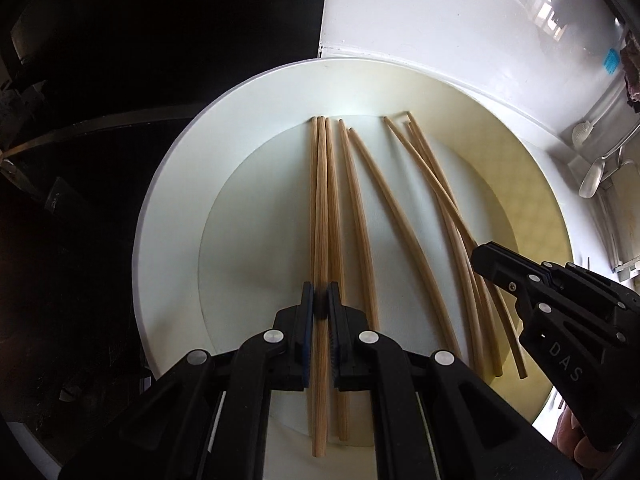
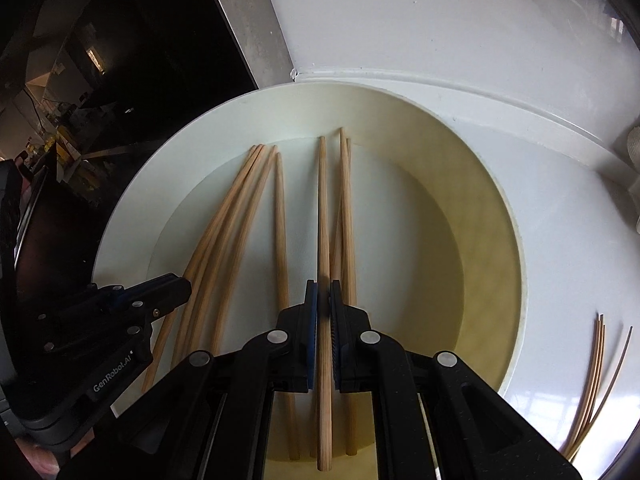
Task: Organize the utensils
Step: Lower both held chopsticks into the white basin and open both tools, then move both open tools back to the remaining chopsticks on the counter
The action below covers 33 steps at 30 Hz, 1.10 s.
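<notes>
A white counter bears a round white plate (image 1: 168,216) of wooden chopsticks (image 1: 362,216). The left gripper (image 1: 320,300) and right gripper (image 2: 323,300) each pinch one chopstick lengthwise between clenched jaws, seemingly for laying down parallel. About nine sticks lie ahead of them.
</notes>
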### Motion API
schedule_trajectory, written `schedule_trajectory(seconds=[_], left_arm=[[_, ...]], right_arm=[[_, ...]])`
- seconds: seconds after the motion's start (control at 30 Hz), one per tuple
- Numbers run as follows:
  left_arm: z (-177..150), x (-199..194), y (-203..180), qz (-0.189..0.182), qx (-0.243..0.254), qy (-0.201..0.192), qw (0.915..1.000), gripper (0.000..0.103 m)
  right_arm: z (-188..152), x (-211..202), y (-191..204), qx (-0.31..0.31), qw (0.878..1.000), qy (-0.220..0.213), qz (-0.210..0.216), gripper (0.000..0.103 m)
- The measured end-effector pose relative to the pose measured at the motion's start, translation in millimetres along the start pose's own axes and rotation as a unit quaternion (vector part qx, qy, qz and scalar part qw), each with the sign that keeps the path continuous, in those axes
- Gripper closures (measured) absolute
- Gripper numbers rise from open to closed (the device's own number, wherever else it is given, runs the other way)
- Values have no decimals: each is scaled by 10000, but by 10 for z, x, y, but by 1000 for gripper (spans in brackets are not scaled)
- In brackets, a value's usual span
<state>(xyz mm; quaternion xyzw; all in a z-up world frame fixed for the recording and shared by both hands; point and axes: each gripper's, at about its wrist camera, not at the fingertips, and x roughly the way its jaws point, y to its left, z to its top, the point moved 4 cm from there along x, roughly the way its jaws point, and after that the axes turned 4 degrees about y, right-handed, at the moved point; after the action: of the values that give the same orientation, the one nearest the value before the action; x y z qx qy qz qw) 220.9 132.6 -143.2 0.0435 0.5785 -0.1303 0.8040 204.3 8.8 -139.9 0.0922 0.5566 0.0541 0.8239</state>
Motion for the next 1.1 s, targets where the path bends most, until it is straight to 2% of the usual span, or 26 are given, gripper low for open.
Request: schedule_trajectory(seconds=[0.13,0.2,0.27,0.37,0.53,0.7,0.87,1.1], left_arm=[[-10,-83,10,-77,-30,-135,9999,94],[-10,-131,24,-70,-50,-184,9998,85],[-15,-170,27,-24,-47,-239,9997,64],[-32,-232,35,-3,-58,-322,9995,45],[-46,-358,62,34,-135,-449,9989,40],[-93,-549,42,254,3,-722,9971,33],[-178,-763,-196,342,319,-1041,9935,25],[-416,-915,-836,4,740,-1185,9902,22]], right_arm=[[-10,-92,-28,79,9999,-126,25,96],[-2,-152,-46,124,9996,-237,22,92],[4,-198,-55,135,9995,-302,-18,83],[-9,-267,-66,149,9993,-346,-83,81],[-80,-485,-114,179,9982,-544,-150,81],[-237,-761,-210,291,9967,-741,-159,73],[-523,-1051,-336,403,9946,-947,-125,66],[-1106,-1523,-905,836,9892,-1112,-467,66]])
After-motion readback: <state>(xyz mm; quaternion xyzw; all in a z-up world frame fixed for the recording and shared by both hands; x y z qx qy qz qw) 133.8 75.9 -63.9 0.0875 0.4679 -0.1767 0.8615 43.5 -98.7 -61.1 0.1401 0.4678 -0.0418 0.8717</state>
